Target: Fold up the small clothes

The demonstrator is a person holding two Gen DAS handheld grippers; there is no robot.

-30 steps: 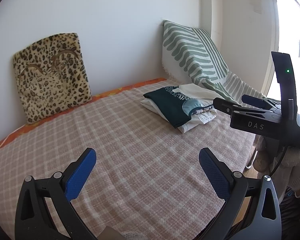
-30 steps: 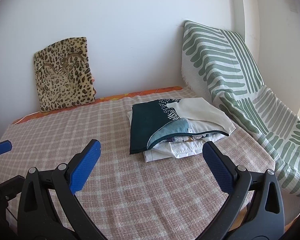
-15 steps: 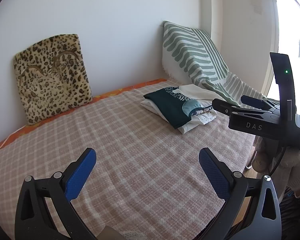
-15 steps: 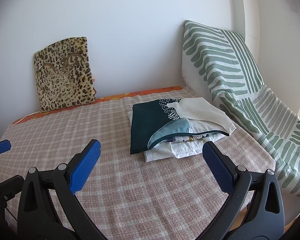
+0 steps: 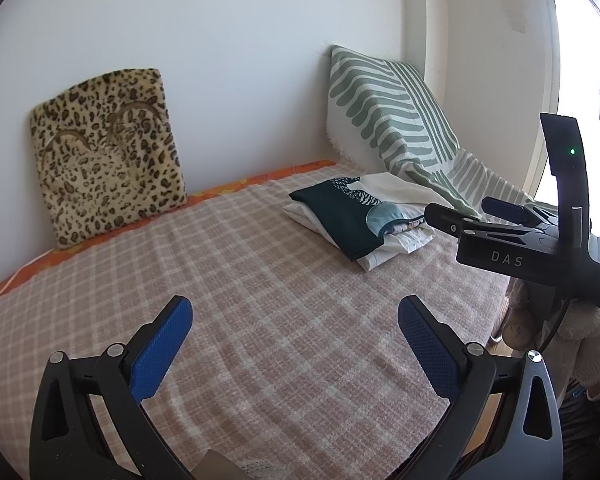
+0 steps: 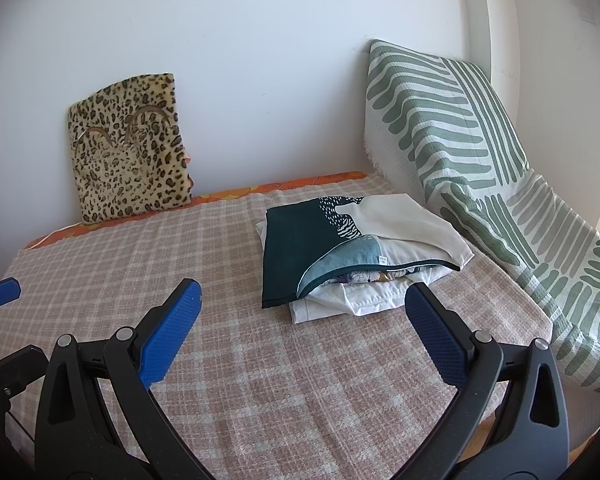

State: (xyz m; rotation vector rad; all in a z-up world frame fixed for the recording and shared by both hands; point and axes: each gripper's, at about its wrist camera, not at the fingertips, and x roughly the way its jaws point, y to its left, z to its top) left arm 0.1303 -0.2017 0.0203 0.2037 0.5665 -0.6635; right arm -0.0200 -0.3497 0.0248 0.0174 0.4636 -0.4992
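Note:
A stack of folded small clothes (image 6: 356, 252), dark teal on top with white pieces beneath, lies on the pink checked bed cover (image 6: 260, 380) at the far right; it also shows in the left wrist view (image 5: 356, 220). My left gripper (image 5: 294, 344) is open and empty, held above the bed cover. My right gripper (image 6: 300, 328) is open and empty, in front of the stack and apart from it. The right gripper's body (image 5: 520, 248) shows from the side in the left wrist view.
A leopard-print cushion (image 6: 130, 148) leans on the white wall at the back left. A green-striped white throw (image 6: 460, 132) drapes over something at the right. The bed's front edge (image 5: 496, 320) drops off on the right.
Both grippers have drifted only slightly; the view of the bed is almost the same. Both stay open and empty.

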